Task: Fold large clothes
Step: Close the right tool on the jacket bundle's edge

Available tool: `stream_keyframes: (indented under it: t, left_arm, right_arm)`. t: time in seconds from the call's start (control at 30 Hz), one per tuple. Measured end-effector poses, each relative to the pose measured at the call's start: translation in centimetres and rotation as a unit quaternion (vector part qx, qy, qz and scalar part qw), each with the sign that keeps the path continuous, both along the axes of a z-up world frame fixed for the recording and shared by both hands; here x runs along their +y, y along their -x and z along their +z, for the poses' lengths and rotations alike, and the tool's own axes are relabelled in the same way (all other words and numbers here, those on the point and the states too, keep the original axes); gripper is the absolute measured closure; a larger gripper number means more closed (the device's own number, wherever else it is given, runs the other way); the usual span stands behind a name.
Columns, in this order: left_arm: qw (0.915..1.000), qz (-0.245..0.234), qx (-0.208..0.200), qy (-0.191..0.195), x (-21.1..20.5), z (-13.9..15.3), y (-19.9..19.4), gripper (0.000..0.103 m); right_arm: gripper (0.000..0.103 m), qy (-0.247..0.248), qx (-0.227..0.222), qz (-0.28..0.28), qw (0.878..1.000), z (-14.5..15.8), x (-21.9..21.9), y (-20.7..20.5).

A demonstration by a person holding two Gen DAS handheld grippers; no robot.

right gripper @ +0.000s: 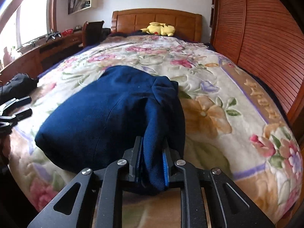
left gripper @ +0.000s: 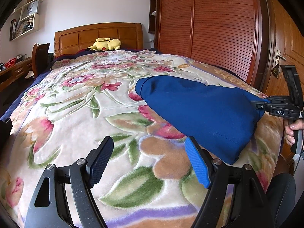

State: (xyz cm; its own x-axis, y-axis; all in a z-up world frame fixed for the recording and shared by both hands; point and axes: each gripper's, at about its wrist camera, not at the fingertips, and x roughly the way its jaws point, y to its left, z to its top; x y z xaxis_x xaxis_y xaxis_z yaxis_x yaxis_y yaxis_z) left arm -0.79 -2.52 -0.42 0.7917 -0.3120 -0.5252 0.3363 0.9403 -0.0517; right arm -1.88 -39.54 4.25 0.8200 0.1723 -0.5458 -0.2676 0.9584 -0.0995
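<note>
A bed (left gripper: 79, 117) under a floral blanket filled both views, with a wooden headboard (left gripper: 98, 36) and a yellow plush (left gripper: 105, 44) at its far end and a wardrobe (left gripper: 209, 28) along the right side. On the near right part of the blanket lay the task's thing, a blue garment (left gripper: 199, 114), already bunched into a thick bundle. Its long axis ran from a rounded end toward the far middle of the bed down to the near right edge, where it was partly lifted off the blanket. The right gripper (right gripper: 152, 163) was clenched on a fold of that near end, the cloth pinched between its pads and hanging over them. The left gripper (left gripper: 150, 163) hovered just above the blanket with its fingers spread wide and nothing between them; the garment's lower hem lay just to its right and slightly farther on, very near its blue pad (left gripper: 197, 163), though I could not tell whether they touched. By my reading, the coming move turned on that offset: the free left gripper was the nearer one to the loose near-left corner and would need to shift right and forward to take it, while the right held its end.
</note>
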Motion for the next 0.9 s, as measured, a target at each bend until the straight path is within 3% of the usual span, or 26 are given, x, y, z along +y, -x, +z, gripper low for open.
stream_keyframes:
  t: [0.2,0.27,0.5,0.9]
  left_arm:
    - [1.0,0.001,0.0,-0.001,0.0,0.0,0.0,0.024]
    - [1.0,0.001,0.001,0.0,0.0,-0.1,0.0,0.024]
    - [1.0,0.0,0.0,0.0,-0.1,0.0,-0.1,0.024]
    - [1.0,0.006,0.005,0.001,0.0,-0.5,-0.3,0.024]
  right_arm:
    - [0.049,-0.003,-0.025,-0.033,0.999,0.7,-1.5,2.1]
    - [0.046,-0.014,-0.03,-0.043,0.999,0.5,-1.8,3.6]
    - [0.046,-0.026,-0.013,-0.062,0.998,-1.5,-2.8,6.7]
    - [0.046,-0.093,0.024,-0.07,0.993,-4.5,-2.0,2.1]
